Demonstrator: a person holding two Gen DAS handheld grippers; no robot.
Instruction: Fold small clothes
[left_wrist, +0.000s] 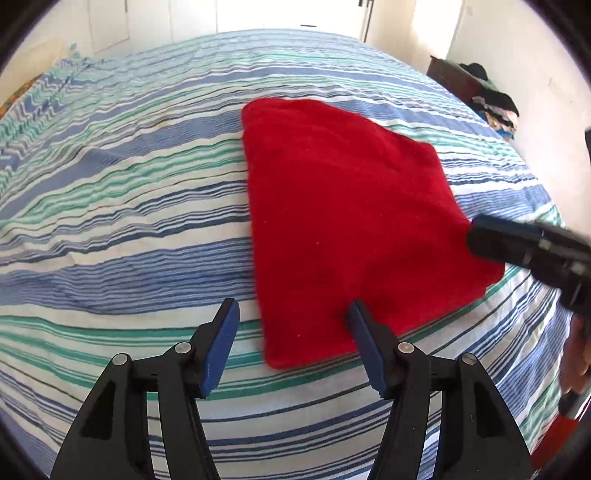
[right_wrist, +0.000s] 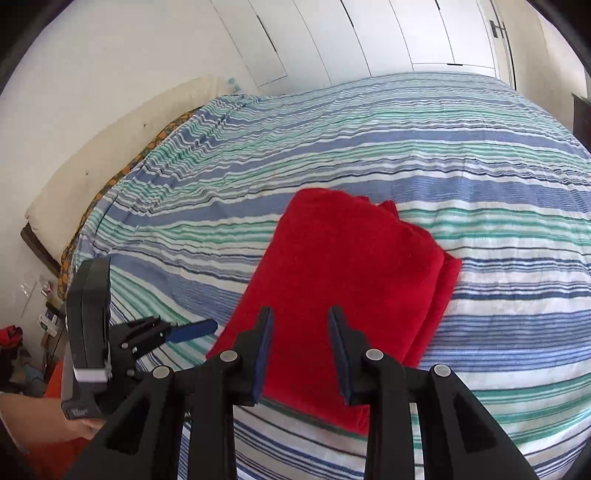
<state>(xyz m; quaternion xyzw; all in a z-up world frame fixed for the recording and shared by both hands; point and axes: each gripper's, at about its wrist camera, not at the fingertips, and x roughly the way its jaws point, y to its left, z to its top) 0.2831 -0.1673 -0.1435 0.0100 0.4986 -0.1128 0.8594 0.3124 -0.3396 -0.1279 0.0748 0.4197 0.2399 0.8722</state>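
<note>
Both black hand-held grippers with blue pads are open and hold nothing. From the left wrist camera, the left gripper (left_wrist: 293, 341) has its two fingers spread wide apart, low over the bed. The soft red folded cloth (left_wrist: 351, 221) lies flat on the blue, green and white striped bed cover (left_wrist: 129, 184). The near corner of the red cloth sits between the two blue pads, and the right pad reaches over the cloth's edge. I cannot tell if a pad touches the cloth. At the right side of this view the black tip of the right gripper (left_wrist: 491, 240) is blurry and sits at the right edge of the red cloth. Far back on the right, a dark pile of clothes (left_wrist: 487, 99) lies beside the white wall (left_wrist: 517, 55). From the right wrist camera, the right gripper (right_wrist: 300, 350) has its fingers apart too, and the near end of the red cloth (right_wrist: 351, 266) shows between them. The cloth is folded in layers, and the lower layers stick out along its right side. The striped cover (right_wrist: 406, 140) fills most of this view. At the left, the left gripper (right_wrist: 192, 330) is seen from the side, just beside the cloth's left edge, with a bare hand (right_wrist: 40, 421) under it. White cupboard doors (right_wrist: 369, 33) stand behind the bed.
</note>
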